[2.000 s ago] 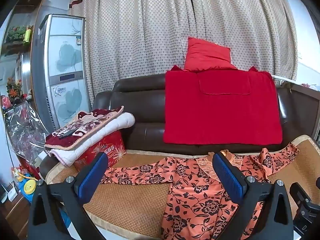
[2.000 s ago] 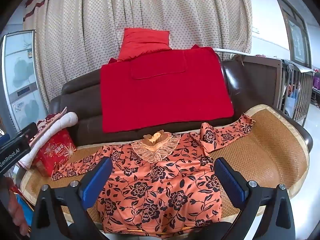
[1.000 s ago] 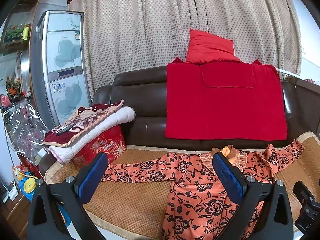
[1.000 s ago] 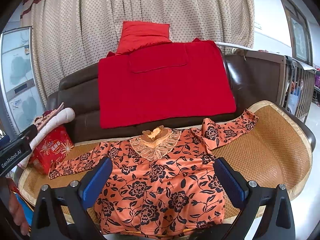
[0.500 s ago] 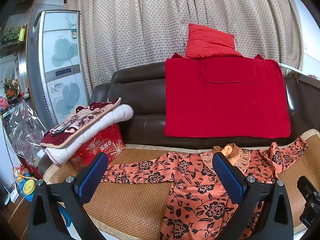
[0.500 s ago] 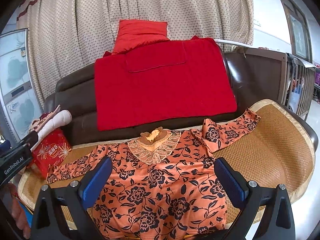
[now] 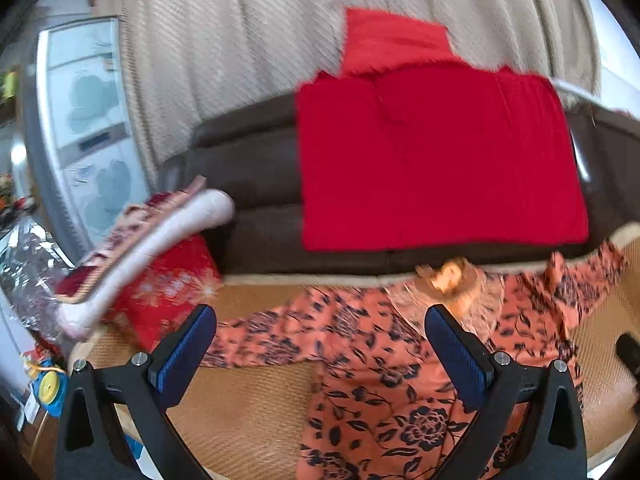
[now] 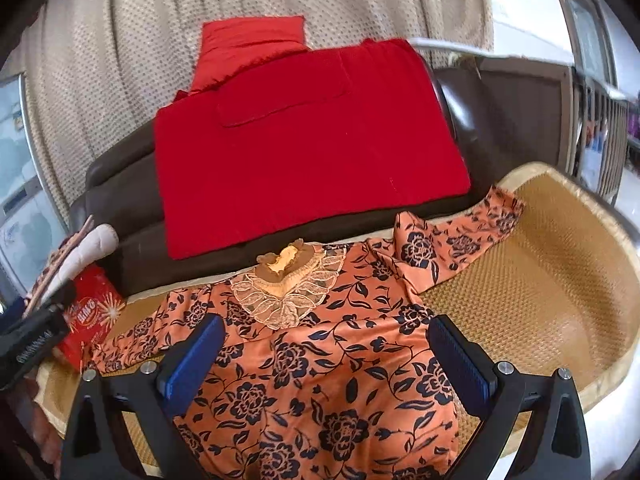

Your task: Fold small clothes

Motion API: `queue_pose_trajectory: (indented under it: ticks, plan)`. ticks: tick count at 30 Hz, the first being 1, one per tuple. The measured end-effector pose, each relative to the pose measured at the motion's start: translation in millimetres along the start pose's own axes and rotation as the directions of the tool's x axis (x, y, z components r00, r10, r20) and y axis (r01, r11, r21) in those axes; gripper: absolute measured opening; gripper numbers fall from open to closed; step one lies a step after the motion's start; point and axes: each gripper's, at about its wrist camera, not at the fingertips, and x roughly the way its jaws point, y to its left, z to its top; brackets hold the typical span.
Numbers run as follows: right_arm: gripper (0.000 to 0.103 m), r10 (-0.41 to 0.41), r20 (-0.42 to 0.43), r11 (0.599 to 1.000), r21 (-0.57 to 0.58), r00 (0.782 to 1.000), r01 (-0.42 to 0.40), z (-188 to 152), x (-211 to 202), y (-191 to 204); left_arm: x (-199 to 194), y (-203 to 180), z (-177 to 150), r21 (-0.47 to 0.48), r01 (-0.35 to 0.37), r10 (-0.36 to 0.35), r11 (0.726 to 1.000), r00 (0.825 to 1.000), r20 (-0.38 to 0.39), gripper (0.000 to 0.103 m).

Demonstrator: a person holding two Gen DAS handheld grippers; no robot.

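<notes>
Orange blouse with black flower print and lace collar [image 8: 320,352] lies spread flat on woven straw mat [image 8: 560,264] over dark leather sofa [image 8: 120,200]. Left tool [image 7: 320,344] and right tool [image 8: 326,354], both gaping wide and empty, have dropped closer over it. Left view now motion-blurred; garment unmoved.

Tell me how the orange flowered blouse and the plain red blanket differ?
The orange flowered blouse carries black roses and a lace collar; the plain red blanket has no pattern. The blouse lies flat on the woven straw mat; the blanket hangs down the brown leather sofa back. Both are spread out, unfolded.
</notes>
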Motion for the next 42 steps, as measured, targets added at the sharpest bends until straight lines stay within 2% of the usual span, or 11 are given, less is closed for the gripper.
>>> queue_pose_trajectory:
  ticks: [5, 8, 11, 15, 18, 21, 25, 30, 33, 37, 42]
  plan:
    - [0.103, 0.021, -0.01, 0.996, 0.09, 1.0, -0.02, 10, 50, -84, 83, -62, -17, 0.077, 0.137, -0.125, 0.988, 0.983, -0.137, 0.103]
    - [0.103, 0.005, -0.014, 0.988, 0.155, 1.0, -0.003, 20, 92, -163, 138, -105, -31, 0.074, 0.224, -0.202, 0.972, 0.952, -0.231, 0.103]
    - [0.098, -0.055, -0.048, 0.953, 0.294, 0.997, 0.066, 33, 137, -251, 158, -138, -43, 0.033, 0.256, -0.241, 0.966, 0.942, -0.234, 0.103]
    - [0.092, -0.146, -0.023, 0.906, 0.398, 0.989, 0.143, 65, 183, -330, 178, -143, -51, 0.053, 0.257, -0.243, 0.965, 0.95, -0.194, 0.103]
    - [0.089, -0.225, 0.01, 0.929, 0.304, 0.974, 0.212, 103, 207, -344, 199, -135, -58, 0.108, 0.217, -0.196, 0.97, 0.965, -0.172, 0.103]
    - [0.078, -0.289, -0.01, 0.936, 0.204, 0.957, 0.285, 134, 238, -350, 207, -129, -57, 0.108, 0.198, -0.178, 0.974, 0.97, -0.168, 0.103]
    - [0.067, -0.351, -0.04, 0.92, 0.17, 0.935, 0.353, 147, 281, -375, 208, -129, -56, 0.109, 0.203, -0.185, 0.973, 0.97, -0.155, 0.103]
    - [0.061, -0.362, -0.053, 0.91, 0.194, 0.931, 0.366, 148, 310, -401, 201, -135, -55, 0.118, 0.212, -0.196, 0.97, 0.972, -0.133, 0.103]
    - [0.049, -0.355, -0.078, 0.915, 0.176, 0.932, 0.363, 144, 327, -402, 200, -138, -53, 0.117, 0.215, -0.199, 0.97, 0.971, -0.134, 0.103]
    - [0.022, -0.35, -0.128, 0.913, 0.177, 0.928, 0.369, 135, 345, -405, 200, -142, -53, 0.124, 0.212, -0.195, 0.969, 0.972, -0.13, 0.103]
    - [0.015, -0.289, -0.109, 0.927, 0.215, 0.951, 0.306, 132, 335, -397, 197, -140, -53, 0.126, 0.204, -0.189, 0.971, 0.975, -0.118, 0.103]
